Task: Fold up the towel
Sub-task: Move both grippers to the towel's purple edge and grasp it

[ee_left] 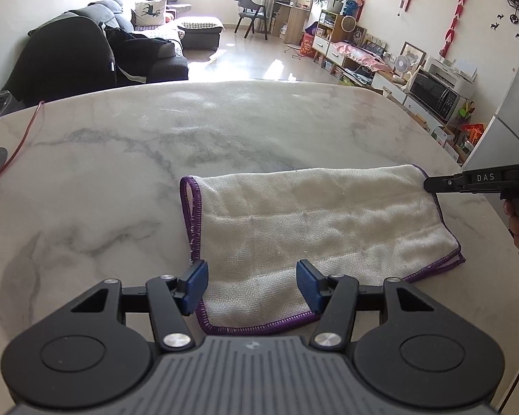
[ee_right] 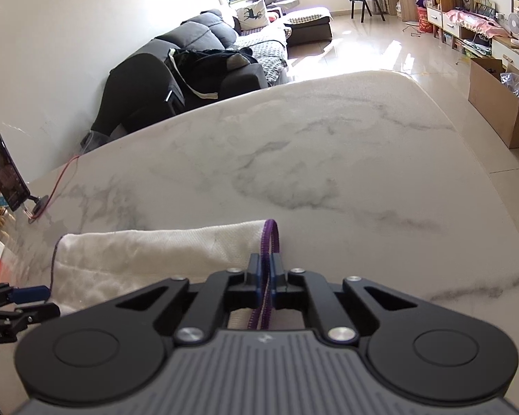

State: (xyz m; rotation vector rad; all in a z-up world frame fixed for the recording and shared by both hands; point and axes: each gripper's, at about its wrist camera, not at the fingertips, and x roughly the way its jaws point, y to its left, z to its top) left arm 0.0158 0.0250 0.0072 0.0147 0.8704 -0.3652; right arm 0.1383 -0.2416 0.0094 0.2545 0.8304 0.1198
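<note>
Your right gripper pinches the towel hem btwn its pads, ready to lift; your left gripper sits spread, straddling the near edge, w/ nothing gripped yet

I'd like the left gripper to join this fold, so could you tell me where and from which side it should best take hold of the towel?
Judging by its pose, the near purple-stitched corner of the towel, approached from the table's near edge: the open left gripper already straddles it, while the right gripper pinches the far hem.
</note>
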